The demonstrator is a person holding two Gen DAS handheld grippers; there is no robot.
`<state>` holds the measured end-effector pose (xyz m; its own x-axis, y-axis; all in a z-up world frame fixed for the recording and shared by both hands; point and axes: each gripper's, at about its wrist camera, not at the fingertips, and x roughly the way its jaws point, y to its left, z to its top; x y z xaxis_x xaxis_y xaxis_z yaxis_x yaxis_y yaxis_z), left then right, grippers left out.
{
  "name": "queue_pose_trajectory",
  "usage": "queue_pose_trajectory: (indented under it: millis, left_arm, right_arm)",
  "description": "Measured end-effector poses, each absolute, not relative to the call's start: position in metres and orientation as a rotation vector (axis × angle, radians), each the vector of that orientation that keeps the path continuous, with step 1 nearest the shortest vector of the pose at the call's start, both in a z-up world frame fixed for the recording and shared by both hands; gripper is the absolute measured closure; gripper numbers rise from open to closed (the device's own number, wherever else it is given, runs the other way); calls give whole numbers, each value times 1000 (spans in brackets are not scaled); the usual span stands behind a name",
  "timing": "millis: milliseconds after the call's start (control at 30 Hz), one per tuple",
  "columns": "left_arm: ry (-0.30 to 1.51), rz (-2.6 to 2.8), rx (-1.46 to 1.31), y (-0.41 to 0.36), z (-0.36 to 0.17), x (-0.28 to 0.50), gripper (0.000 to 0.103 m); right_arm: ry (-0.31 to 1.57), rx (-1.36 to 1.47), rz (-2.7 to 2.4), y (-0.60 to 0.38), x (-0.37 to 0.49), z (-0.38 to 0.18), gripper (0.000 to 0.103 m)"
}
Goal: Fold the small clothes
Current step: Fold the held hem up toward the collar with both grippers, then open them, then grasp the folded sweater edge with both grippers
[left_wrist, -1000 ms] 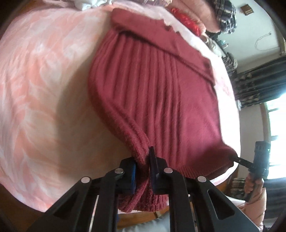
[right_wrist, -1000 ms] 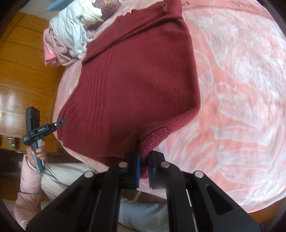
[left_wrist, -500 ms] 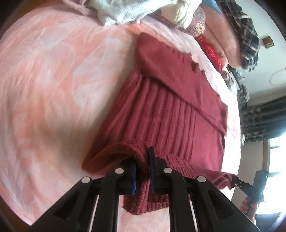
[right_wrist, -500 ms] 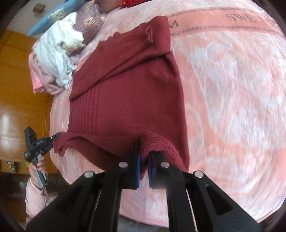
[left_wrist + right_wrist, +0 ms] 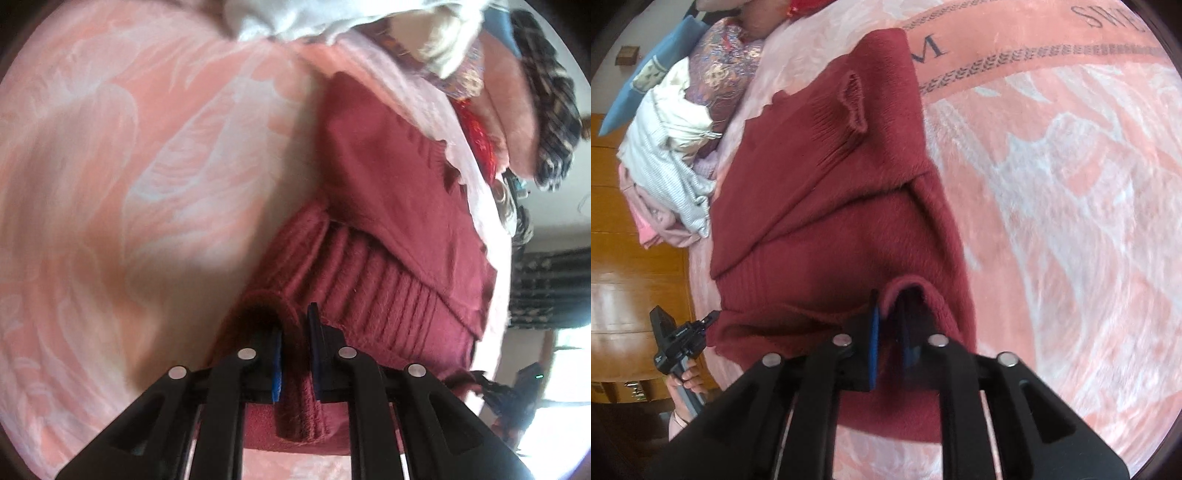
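A: Pink flowery blanket point(image 5: 1071, 221) fills both views, with a pile of clothes point(image 5: 665, 155) at its far edge. Where's the sweater?

B: Maroon sweater point(image 5: 831, 206) lies on the blanket, its hem doubled up over the body. Left gripper point(image 5: 295, 332) is clamped on one hem corner. Right gripper point(image 5: 888, 325) has just been opening; the knit is draped between its parted jaws.

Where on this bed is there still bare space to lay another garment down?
Bare pink blanket lies open beside the red sweater, up to the lettered stripe. It is crowded on the sweater's other side, where the clothes pile and pillows sit.
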<state>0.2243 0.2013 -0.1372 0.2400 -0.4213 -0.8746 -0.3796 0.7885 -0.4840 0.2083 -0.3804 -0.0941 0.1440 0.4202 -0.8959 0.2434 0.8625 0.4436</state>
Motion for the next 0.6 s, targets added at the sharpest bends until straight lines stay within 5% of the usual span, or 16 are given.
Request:
queue_pose_trajectory:
  millis: [200,300,600]
  left_arm:
    - [1345,-78,-762,217,-129,229,81]
    - [1221,-19,-641,222,-99,228,52]
    - [1053,-9,-215,194,-63,234,39]
  right_arm:
    - [1371,511,143,-393,211,-76,64]
    - [1323,487,175,-396,212,-60,64]
    - [1365,314,327,-360,215,-60,48]
